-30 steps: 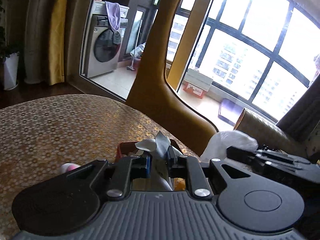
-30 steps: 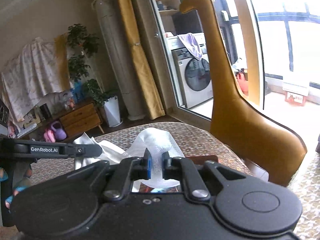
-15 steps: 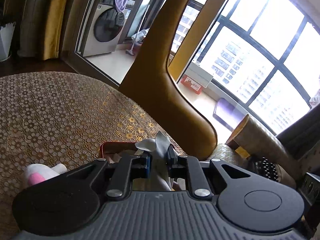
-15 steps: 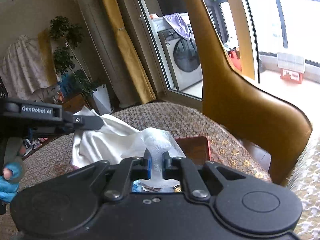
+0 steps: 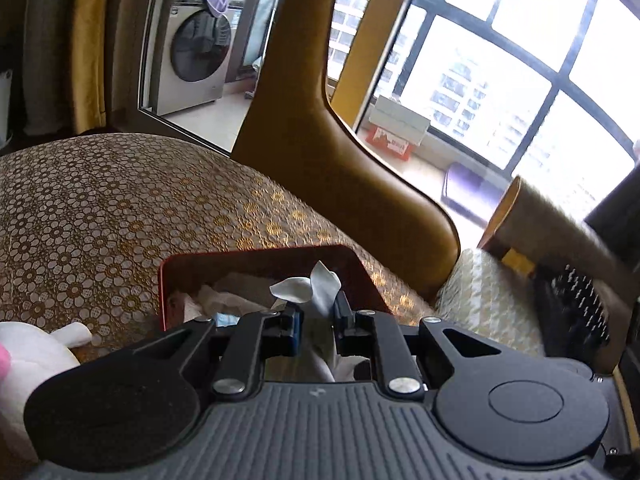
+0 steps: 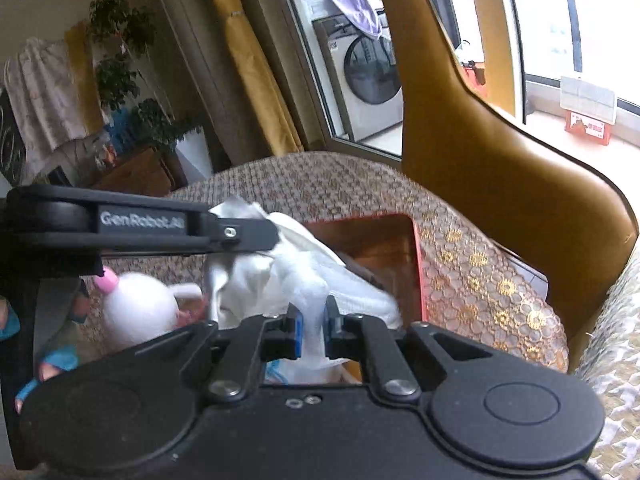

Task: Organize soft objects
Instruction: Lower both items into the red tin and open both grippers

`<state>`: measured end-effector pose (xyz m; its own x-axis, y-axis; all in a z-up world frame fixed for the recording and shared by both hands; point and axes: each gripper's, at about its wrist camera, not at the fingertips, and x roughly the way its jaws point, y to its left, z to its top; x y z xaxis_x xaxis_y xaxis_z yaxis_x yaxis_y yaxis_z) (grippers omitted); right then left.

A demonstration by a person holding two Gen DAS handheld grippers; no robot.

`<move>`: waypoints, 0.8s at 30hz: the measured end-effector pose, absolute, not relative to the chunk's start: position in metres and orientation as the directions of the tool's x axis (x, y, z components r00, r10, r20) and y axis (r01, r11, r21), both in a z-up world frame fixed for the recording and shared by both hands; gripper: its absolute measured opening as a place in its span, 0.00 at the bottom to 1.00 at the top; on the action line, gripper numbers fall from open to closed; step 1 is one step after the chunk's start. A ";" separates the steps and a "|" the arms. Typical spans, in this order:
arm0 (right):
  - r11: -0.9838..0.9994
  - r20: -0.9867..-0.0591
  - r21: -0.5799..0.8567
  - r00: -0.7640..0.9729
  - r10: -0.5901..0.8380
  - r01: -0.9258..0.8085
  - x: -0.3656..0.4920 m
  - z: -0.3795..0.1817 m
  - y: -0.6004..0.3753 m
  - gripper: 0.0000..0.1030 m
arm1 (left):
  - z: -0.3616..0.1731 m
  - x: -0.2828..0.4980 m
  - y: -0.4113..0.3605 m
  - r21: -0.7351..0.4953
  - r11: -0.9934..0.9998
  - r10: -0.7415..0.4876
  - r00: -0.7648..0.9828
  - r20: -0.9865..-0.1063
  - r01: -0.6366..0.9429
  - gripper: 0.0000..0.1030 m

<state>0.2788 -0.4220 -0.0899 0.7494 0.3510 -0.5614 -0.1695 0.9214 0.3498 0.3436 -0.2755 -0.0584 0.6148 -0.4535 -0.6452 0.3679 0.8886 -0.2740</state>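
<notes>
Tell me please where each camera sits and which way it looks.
Left wrist: on the left gripper, looking along its fingers down at the red box; it pinches white cloth.
Right wrist: on the right gripper, facing the same box; it pinches cloth; the left gripper and a gloved hand show.
Shared: box, plush toy, giraffe figure.

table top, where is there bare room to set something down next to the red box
Bare tablecloth runs left of and behind the red box, out to the table's far edge. A narrower strip lies between the box and the tan chair. The box holds white cloth; a white plush toy crowds its near-left corner.
</notes>
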 end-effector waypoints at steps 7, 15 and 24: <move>0.929 -0.595 0.330 0.726 0.343 -0.169 0.278 -0.103 -0.419 0.09 | -0.073 0.349 -0.272 -0.259 0.894 -0.438 0.585 -0.682 0.367 0.15; 0.940 -0.628 0.288 0.705 0.329 -0.182 0.280 -0.107 -0.410 0.10 | -0.084 0.347 -0.268 -0.214 0.903 -0.406 0.574 -0.711 0.373 0.15; 0.945 -0.647 0.267 0.691 0.321 -0.190 0.280 -0.107 -0.406 0.21 | -0.087 0.346 -0.264 -0.206 0.907 -0.393 0.562 -0.728 0.367 0.31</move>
<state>0.2798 -0.4064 -0.1065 0.6911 0.3213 -0.6474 -0.1896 0.9450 0.2667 0.3459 -0.2638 -0.0868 0.5618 -0.3925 -0.7282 0.3671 0.9071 -0.2057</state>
